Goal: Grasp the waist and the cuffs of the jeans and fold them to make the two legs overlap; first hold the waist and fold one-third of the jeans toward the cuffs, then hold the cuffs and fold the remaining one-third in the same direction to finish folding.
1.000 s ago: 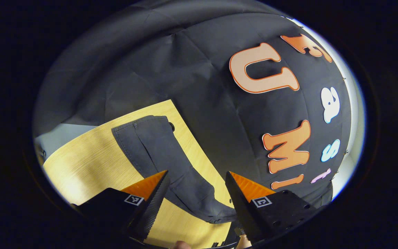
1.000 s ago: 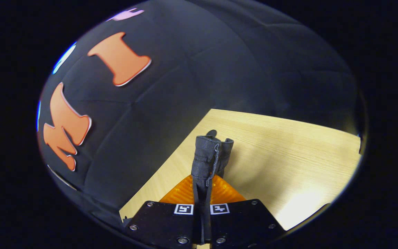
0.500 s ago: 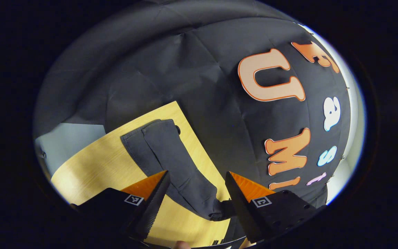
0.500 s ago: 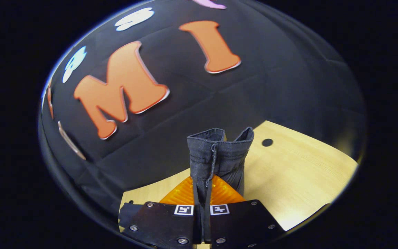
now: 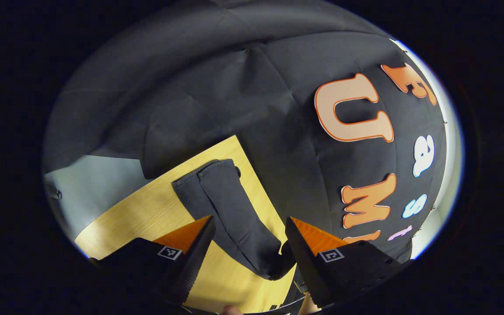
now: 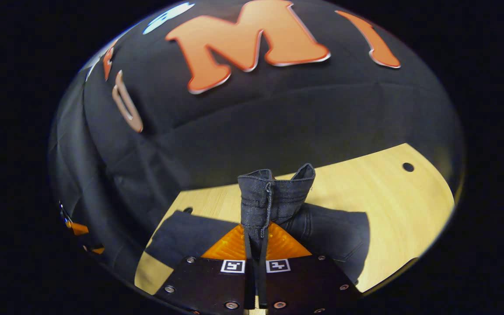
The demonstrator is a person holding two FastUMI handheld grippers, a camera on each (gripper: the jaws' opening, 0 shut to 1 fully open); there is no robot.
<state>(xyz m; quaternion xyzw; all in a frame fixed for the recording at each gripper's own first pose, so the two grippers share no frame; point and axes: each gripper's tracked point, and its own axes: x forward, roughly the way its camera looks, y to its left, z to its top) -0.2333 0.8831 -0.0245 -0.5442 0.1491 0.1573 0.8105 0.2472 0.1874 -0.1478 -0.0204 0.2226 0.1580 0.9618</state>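
The dark grey jeans (image 5: pixel 230 210) lie lengthwise on the wooden table (image 5: pixel 147 214) in the left gripper view. Their near end (image 5: pixel 274 267) is lifted and curled over. My left gripper (image 5: pixel 249 218) hovers open above them, one finger on each side, touching nothing. In the right gripper view my right gripper (image 6: pixel 256 238) is shut on a stitched, hemmed end of the jeans (image 6: pixel 274 192), which stands up from between the fingers. I cannot tell whether that end is waist or cuff. More of the jeans (image 6: pixel 335 232) lies flat on the table (image 6: pixel 387 197) under it.
The booth's black cloth wall (image 5: pixel 234 96) runs close along the table's far edge. Small round holes (image 6: pixel 407 166) sit near the table's corners. A pale floor patch (image 5: pixel 99 183) shows beyond the table's left end. A fingertip (image 5: pixel 230 309) peeks in at the bottom.
My right gripper has swung round with the held denim end, from over bare table to above the rest of the jeans. The jeans' near end has risen and curled. The left gripper stays open.
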